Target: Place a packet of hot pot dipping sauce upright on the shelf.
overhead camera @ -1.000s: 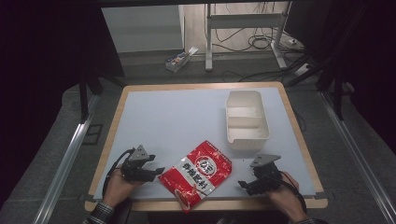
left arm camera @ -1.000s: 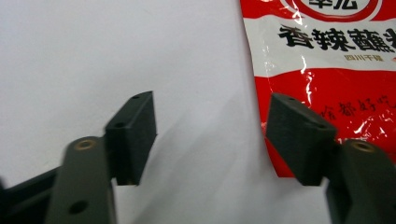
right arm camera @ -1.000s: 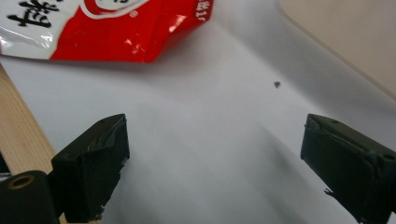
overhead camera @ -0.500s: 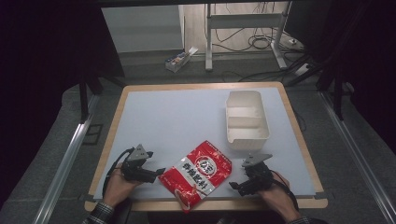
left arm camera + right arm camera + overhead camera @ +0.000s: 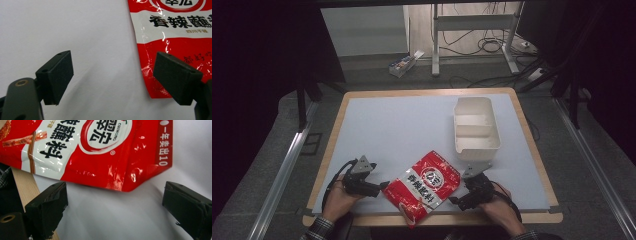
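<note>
Packet: a red and white foil sachet with black print, lying flat and slantwise on the near part of your table, between your two tongs; its lower corner reaches the near wooden edge.
Left gripper: in your left hand, low over the surface at the packet's left edge. Its jaws have just been opening and now stand wide; in the left gripper view one pad sits over the packet's red corner, the other over bare table, neither pressing on it.
Right gripper: in your right hand, just beside the packet's right edge. In the right gripper view the jaws stand wide, with bare surface between them and the packet's corner just beyond the pads.
Box: a white two-compartment tub, at the right of your table, well apart from the packet.
Table: pale grey top, wooden rim.
</note>
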`<state>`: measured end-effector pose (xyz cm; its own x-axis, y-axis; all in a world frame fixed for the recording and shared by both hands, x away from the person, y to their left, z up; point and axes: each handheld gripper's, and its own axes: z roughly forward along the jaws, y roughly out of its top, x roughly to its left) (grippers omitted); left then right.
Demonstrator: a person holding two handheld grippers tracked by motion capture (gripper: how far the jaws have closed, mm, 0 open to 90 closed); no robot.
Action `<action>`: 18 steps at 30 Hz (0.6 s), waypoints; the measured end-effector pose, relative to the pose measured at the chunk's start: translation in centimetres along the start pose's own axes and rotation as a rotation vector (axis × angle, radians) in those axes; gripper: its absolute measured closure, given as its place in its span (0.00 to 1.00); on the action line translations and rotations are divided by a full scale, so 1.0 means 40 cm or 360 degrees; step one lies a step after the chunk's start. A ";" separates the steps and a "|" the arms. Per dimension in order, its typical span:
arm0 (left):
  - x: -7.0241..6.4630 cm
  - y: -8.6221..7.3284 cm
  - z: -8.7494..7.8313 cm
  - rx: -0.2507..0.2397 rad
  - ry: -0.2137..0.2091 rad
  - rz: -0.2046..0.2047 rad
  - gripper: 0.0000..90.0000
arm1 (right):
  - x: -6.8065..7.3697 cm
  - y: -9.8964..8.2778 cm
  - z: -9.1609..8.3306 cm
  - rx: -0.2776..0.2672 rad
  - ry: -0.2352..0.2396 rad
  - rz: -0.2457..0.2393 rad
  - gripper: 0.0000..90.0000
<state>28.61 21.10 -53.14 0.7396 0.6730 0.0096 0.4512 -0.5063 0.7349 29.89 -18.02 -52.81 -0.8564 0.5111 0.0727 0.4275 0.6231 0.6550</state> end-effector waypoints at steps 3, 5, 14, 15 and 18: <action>-0.001 0.000 0.000 0.0003 0.0009 0.0006 0.18 | 0.000 0.007 0.008 -0.0019 0.0021 0.0019 0.07; -0.001 0.000 -0.001 0.0001 0.0009 0.0003 0.18 | 0.002 0.013 0.014 -0.0023 0.0034 0.0018 0.07; -0.002 -0.001 0.001 0.0009 0.0006 0.0010 0.19 | 0.021 0.059 0.055 -0.0028 0.0078 -0.0010 0.07; -0.003 -0.001 0.002 0.0010 0.0006 0.0012 0.19 | 0.023 0.065 0.058 -0.0047 0.0089 -0.0012 0.07; -0.003 -0.001 0.003 0.0019 -0.0004 0.0016 0.19 | 0.028 0.083 0.064 -0.0088 0.0118 0.0013 0.07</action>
<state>28.57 20.96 -53.26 0.7453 0.6665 0.0151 0.4496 -0.5192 0.7269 31.11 -13.88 -52.47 -0.8729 0.4696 0.1327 0.4198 0.5840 0.6947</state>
